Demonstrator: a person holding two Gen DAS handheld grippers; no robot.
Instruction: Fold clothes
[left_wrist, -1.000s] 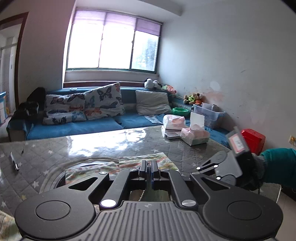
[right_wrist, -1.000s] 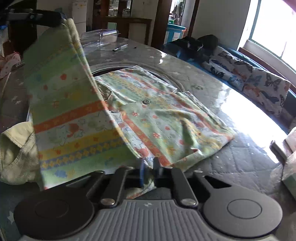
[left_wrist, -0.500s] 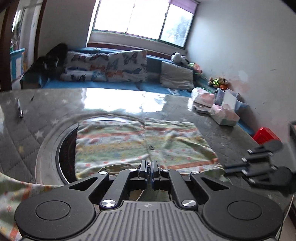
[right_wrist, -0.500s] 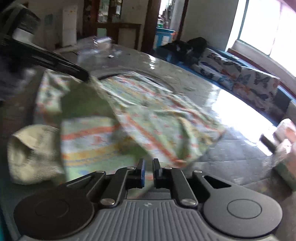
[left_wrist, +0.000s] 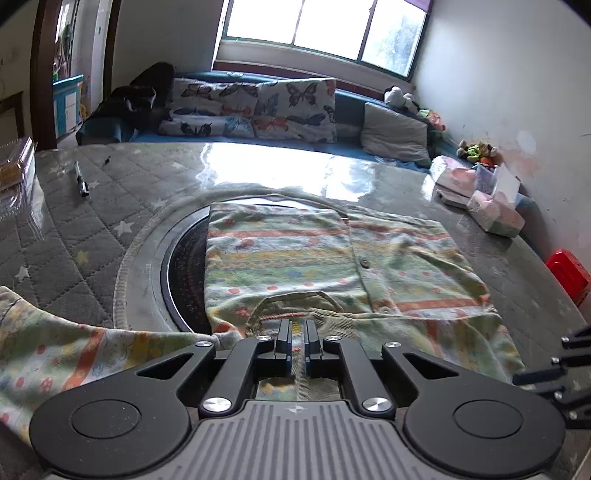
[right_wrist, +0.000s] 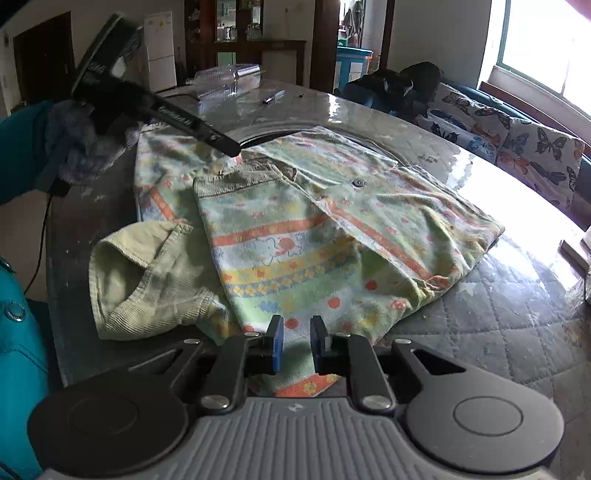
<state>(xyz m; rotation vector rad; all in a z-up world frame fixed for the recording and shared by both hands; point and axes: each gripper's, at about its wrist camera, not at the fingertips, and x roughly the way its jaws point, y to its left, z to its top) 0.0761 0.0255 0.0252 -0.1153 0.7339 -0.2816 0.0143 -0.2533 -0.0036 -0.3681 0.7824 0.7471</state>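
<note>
A small green shirt (left_wrist: 314, 254) with orange, yellow and blue printed stripes lies folded on the grey quilted table (left_wrist: 85, 236); it also shows in the right wrist view (right_wrist: 332, 236). My left gripper (left_wrist: 296, 332) is shut on the shirt's near edge, by the collar. My right gripper (right_wrist: 296, 334) is open, its jaws a small gap apart, with the shirt's hem lying loose between them. One sleeve (left_wrist: 74, 350) trails off to the left. The left gripper shows in the right wrist view (right_wrist: 227, 147) at the shirt's collar.
A pen (left_wrist: 81, 179) and a clear plastic box (left_wrist: 14, 166) lie at the table's far left. Tissue packs (left_wrist: 491, 210) sit at the far right. A pale yellow garment (right_wrist: 147, 273) lies beside the shirt. A blue sofa with butterfly cushions (left_wrist: 258, 110) stands behind.
Both grippers brought the lifted half of the shirt down onto the table, folding it over. The right gripper has opened and let go of the hem.
</note>
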